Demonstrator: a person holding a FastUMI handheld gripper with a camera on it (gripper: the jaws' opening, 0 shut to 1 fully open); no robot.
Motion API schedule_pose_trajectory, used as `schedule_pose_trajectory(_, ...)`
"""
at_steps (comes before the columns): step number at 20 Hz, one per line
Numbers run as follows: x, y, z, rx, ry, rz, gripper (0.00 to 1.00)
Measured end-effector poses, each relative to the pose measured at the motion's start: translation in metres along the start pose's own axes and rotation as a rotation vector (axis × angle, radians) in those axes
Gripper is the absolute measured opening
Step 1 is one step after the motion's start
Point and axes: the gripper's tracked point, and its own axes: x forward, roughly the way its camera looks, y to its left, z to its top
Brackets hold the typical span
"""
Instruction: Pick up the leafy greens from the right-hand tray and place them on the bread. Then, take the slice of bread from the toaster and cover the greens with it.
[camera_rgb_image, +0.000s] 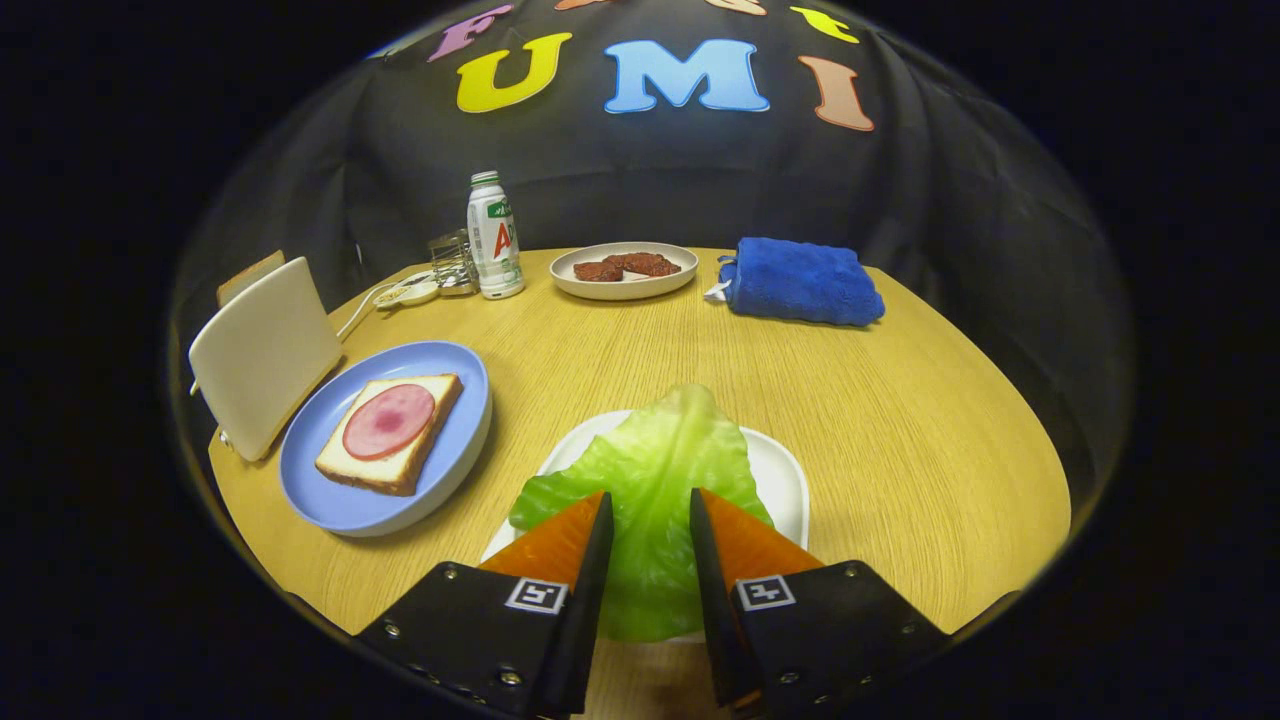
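1. Wooden table (880, 420) spreads round beneath us, with the booth's black cloth wall behind it.
2. Next in size, we see the cream toaster (265, 355) at the table's left, a bread slice (248, 275) poking up behind its near face.
3. Beside it sits the blue plate (455, 470) carrying the bread (385, 455) topped with a round ham slice (389, 421).
4. Directly ahead of us the white tray (785, 475) holds the leafy greens (655, 470), one broad leaf lying flat between our fingers and reaching beyond them.
5. Farther back lie a folded blue towel (800, 280), a dish of meat pieces (625, 268) and a small bottle (494, 238).
6. Our gripper (648, 530) stands parted, fingers straddling the leaf on either side; we cannot tell whether the tips touch it, and nothing is clamped.
7. We judge the pick is the step in hand: we should lower until the tips bracket the leaf's thick midrib, close gently so it does not tear or slip, then lift straight up before swinging left to the bread.
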Motion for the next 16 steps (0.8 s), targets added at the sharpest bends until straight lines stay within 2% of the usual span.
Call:
schedule_pose_trajectory(6,0.001,0.001,0.001,-0.024,0.005,0.021,0.47)
schedule_pose_trajectory(8,-0.002,0.001,0.004,0.02,-0.015,0.017,0.01)
schedule_pose_trajectory(10,0.001,0.001,0.002,-0.026,-0.022,0.013,0.01)
schedule_pose_trajectory(16,-0.001,0.0,0.01,-0.042,-0.061,-0.003,0.01)
